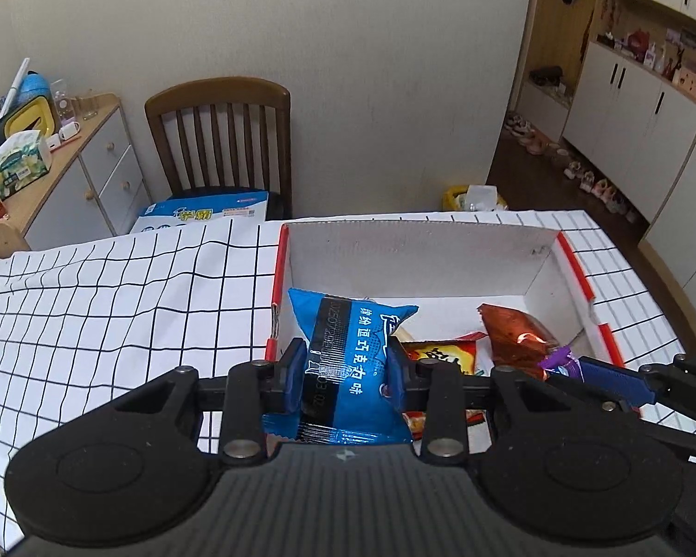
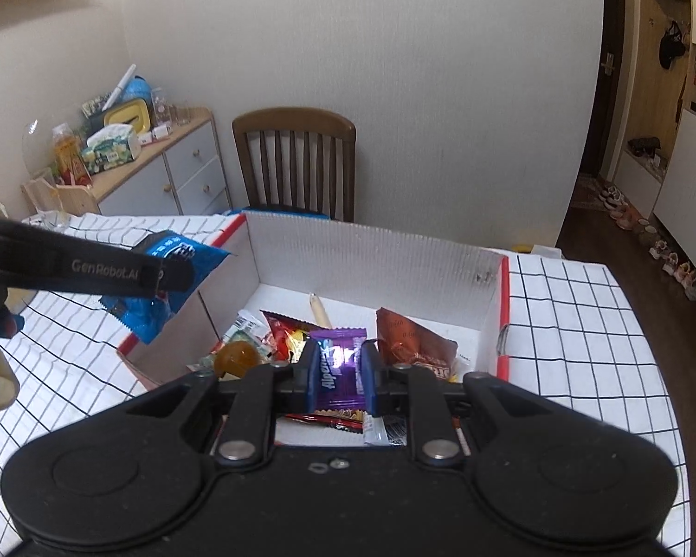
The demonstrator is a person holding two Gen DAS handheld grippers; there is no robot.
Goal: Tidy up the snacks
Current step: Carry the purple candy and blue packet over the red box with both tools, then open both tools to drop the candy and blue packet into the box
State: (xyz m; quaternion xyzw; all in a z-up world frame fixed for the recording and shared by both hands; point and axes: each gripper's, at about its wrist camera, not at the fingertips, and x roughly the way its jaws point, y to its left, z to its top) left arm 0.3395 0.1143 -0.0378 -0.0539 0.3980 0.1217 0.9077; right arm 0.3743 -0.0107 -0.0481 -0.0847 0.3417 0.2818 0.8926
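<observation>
Two grippers, each clamped on a snack above the same box. Left gripper (image 1: 345,373) squeezing a blue packet (image 1: 343,362) between both blue pads, packet upright and running lengthwise along the fingers, its top edge poking well past the fingertips, its bottom edge tucked back against the gripper body. Seen from the right wrist, same blue packet (image 2: 167,288) hanging over the left wall of the cardboard box (image 2: 371,250), partly out over the checked tablecloth (image 2: 580,325), not yet down inside.

Right gripper (image 2: 336,373) pinched shut on a purple Alpenliebe packet (image 2: 338,362), wrapper standing between the pads with its upper edge just clear of the tips. From the left wrist, only a purple corner (image 1: 557,362) showing at the blue finger on the far right, hovering over the near right part of the box (image 1: 422,241).

Below both, on the white box floor: a brown packet (image 2: 413,343) at the right, leaning toward the right wall; a red and yellow packet (image 2: 287,334) near the middle; a round orange sweet (image 2: 236,357) and a greenish wrapper (image 2: 243,325) to the left. Whether the purple packet touches the snacks under it cannot be told.

Behind the table, a wooden chair (image 2: 297,158) against the wall and a sideboard (image 2: 181,167) to the left.
</observation>
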